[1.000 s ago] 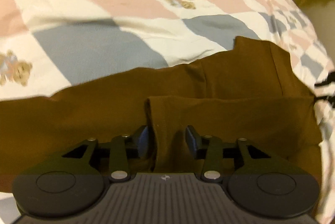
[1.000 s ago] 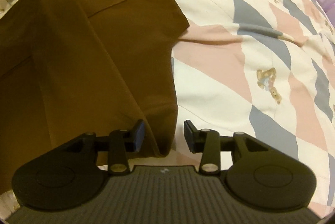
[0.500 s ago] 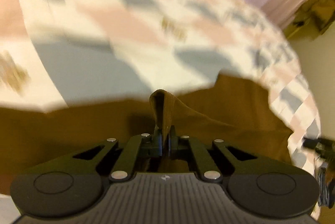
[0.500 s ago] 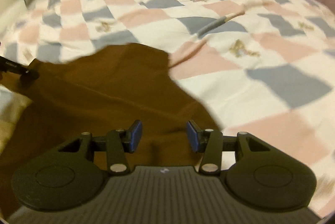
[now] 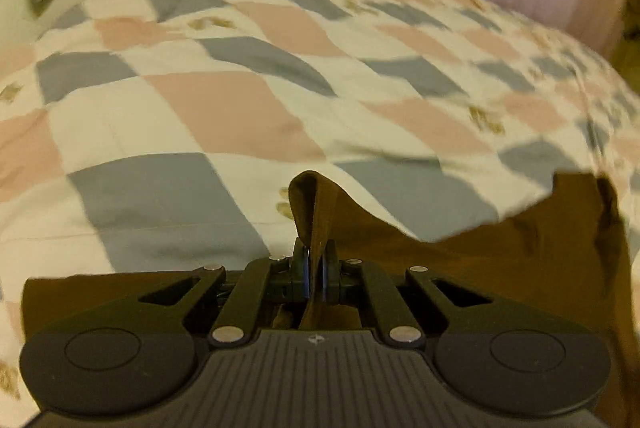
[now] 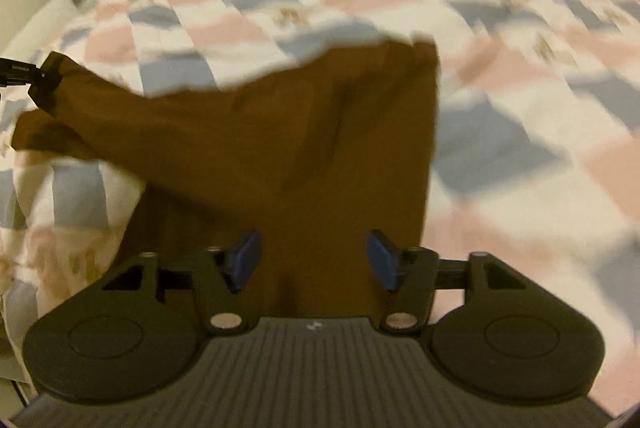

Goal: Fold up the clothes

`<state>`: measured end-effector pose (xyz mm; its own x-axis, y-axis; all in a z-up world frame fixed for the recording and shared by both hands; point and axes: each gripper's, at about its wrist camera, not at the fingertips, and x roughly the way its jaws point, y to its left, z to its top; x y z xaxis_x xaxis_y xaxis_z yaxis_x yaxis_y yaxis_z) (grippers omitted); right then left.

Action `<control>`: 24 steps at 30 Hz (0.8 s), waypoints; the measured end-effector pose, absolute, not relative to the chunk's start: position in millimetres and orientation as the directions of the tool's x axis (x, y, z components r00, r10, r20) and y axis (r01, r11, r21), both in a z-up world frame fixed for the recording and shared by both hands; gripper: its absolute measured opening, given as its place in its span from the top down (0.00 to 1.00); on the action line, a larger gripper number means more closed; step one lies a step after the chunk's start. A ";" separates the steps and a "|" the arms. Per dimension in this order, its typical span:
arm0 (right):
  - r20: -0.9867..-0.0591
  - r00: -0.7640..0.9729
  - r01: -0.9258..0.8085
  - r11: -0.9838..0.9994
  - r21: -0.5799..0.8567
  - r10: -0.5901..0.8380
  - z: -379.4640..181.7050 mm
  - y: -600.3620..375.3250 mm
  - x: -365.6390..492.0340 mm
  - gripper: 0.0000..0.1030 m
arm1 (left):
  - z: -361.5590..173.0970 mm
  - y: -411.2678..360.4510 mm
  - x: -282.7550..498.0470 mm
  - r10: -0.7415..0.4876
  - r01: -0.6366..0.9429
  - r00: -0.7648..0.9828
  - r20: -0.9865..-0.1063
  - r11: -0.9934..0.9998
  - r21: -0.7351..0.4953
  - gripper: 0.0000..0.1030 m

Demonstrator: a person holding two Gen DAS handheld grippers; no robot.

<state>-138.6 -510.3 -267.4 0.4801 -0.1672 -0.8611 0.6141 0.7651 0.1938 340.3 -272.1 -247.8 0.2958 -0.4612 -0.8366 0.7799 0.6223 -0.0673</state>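
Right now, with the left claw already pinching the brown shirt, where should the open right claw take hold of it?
Grip the straight right-hand edge of the brown shirt, coming in from the quilt side. That edge hangs as a clean vertical line just beside the right claw, while the left claw holds the far corner, so the cloth would likely spread between them.

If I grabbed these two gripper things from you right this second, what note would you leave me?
Left gripper: shut on a pinched edge of the dark brown cloth garment, lifted above the pink, grey and cream checked bedspread.
Right gripper: open, jaws apart over the garment's near end, gripping nothing.
Done: one edge picked up.
Left: grasp with the right, then probably carry the fold over and flatten. No finished fold is visible.
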 end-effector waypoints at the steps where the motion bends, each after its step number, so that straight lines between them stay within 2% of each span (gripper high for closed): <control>1: -0.874 0.453 0.637 0.750 0.178 -0.177 -262.6 -494.2 -150.0 0.38 | -251.6 -271.8 340.4 -0.464 0.791 0.284 -0.839 0.608 -0.069 0.96; 4: -0.906 0.380 0.694 0.705 0.146 -0.187 -252.6 -443.1 -187.4 0.31 | -260.4 -277.8 342.3 -0.460 0.814 0.259 -0.849 0.577 -0.065 0.96; 8: -0.948 0.261 0.708 0.703 0.059 -0.183 -260.8 -374.8 -221.4 0.31 | -257.2 -286.8 335.7 -0.453 0.828 0.267 -0.851 0.559 -0.038 0.96; 12: -0.949 0.225 0.627 0.778 -0.032 -0.221 -287.5 -318.1 -222.9 0.33 | -247.4 -295.3 326.1 -0.458 0.833 0.296 -0.838 0.553 -0.008 0.96; 14: -0.943 0.193 0.586 0.803 -0.110 -0.270 -306.3 -298.4 -220.5 0.42 | -243.8 -299.2 319.3 -0.467 0.845 0.304 -0.830 0.534 0.009 0.96; 15: -0.944 0.163 0.586 0.798 -0.142 -0.287 -315.8 -294.2 -222.3 0.58 | -243.4 -301.3 316.9 -0.467 0.853 0.304 -0.830 0.522 0.019 0.97; 16: -0.948 0.153 0.608 0.783 -0.134 -0.281 -321.7 -294.9 -226.7 0.79 | -243.0 -303.5 316.1 -0.469 0.859 0.298 -0.831 0.512 0.019 0.97; 17: -0.950 0.152 0.639 0.760 -0.115 -0.271 -324.9 -297.4 -232.2 0.86 | -241.3 -306.5 315.9 -0.477 0.866 0.291 -0.829 0.500 0.016 0.97; 20: -0.950 0.193 0.748 0.663 -0.018 -0.244 -315.1 -312.7 -248.5 0.98 | -231.2 -318.0 318.8 -0.512 0.887 0.267 -0.817 0.462 0.001 0.97; 24: -0.924 0.246 0.821 0.569 0.039 -0.292 -264.9 -322.7 -247.3 0.99 | -182.7 -336.1 338.4 -0.628 0.915 0.234 -0.742 0.401 -0.052 0.97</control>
<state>-247.3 -322.7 -264.9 0.2462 -0.2919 -0.9242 0.8214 0.5690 0.0391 338.4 -336.1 -182.7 0.2337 -0.6284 -0.7420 0.9146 0.4011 -0.0517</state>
